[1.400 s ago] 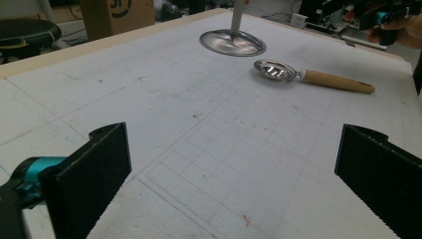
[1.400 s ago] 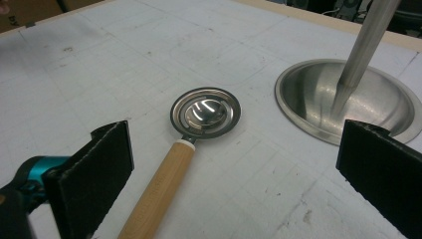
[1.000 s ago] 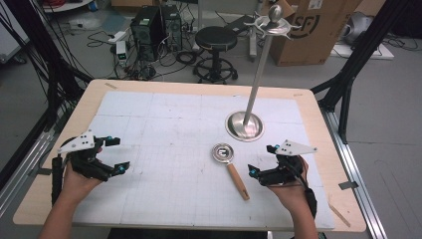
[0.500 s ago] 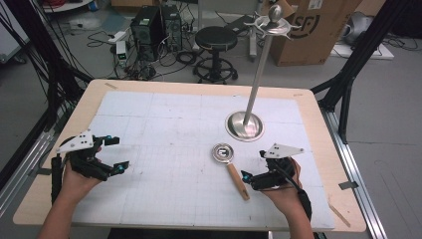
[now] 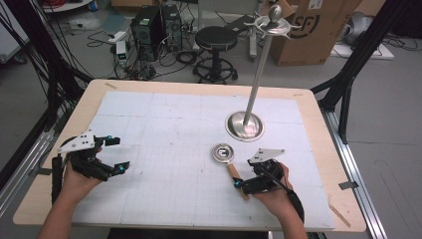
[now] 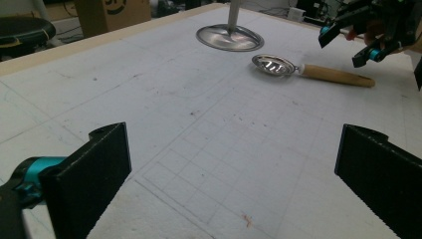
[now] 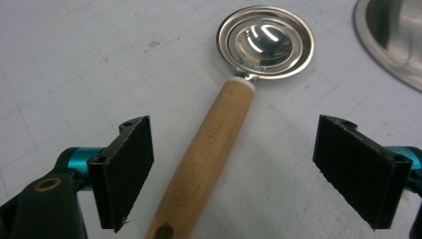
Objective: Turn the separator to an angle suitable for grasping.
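White gridded matting covers the wooden table, and on it we see the steel stand, its round base just beyond the little scoop. The scoop lies flat near the right front of the mat, bowl toward the stand, wooden handle running back between the jaws of our right gripper. Those jaws have just been closing, yet both pads remain clear of the handle. We judge the main risk to be the round handle rolling or skidding aside if one pad meets it first, since it sits closer to one jaw. A grip this far back could also let the metal bowl dip. Our left gripper rests spread wide over bare mat, holding nothing
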The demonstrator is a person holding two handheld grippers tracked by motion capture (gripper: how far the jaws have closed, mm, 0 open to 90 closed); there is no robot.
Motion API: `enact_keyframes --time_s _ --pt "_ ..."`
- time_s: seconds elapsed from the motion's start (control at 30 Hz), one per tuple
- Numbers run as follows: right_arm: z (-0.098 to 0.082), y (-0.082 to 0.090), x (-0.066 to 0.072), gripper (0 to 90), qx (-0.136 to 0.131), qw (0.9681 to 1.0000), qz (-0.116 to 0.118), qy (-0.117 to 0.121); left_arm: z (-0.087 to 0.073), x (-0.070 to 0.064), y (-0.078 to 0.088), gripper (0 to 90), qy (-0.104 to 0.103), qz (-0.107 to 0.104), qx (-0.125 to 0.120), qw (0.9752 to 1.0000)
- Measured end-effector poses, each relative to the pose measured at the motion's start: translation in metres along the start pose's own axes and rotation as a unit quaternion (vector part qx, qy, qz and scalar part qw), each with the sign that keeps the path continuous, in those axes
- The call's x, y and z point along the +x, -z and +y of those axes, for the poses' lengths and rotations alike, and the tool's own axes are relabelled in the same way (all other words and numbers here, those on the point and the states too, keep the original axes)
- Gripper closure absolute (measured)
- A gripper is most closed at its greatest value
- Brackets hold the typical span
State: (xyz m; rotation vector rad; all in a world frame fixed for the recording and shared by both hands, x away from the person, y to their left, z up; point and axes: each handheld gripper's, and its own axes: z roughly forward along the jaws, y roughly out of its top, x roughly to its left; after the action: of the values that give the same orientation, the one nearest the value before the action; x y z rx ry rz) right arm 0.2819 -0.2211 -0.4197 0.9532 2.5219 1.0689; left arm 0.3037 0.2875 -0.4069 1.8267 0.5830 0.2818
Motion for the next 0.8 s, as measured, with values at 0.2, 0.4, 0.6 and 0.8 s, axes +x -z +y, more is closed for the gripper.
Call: enact_keyframes --time_s 0.2,0.4,0.6,0.8 --pt "0.000 -0.006 0.004 20.1 0.025 0.9996 -0.004 0.007 0.000 0.000 -0.001 1.8 0.001 0.000 0.002 1.0000" --pt "0.000 -0.009 0.006 32.6 0.041 0.9990 0.014 0.011 0.000 0.000 -0.001 1.8 0.000 0.000 0.002 1.0000" --pt "0.000 -0.012 0.007 38.3 0.052 0.9985 0.012 0.006 0.000 0.000 -0.001 1.8 0.001 0.000 0.002 1.0000" --pt "0.001 -0.020 0.011 41.9 0.079 0.9967 0.009 0.019 -0.001 0.000 -0.002 1.8 0.001 0.000 0.004 1.0000"
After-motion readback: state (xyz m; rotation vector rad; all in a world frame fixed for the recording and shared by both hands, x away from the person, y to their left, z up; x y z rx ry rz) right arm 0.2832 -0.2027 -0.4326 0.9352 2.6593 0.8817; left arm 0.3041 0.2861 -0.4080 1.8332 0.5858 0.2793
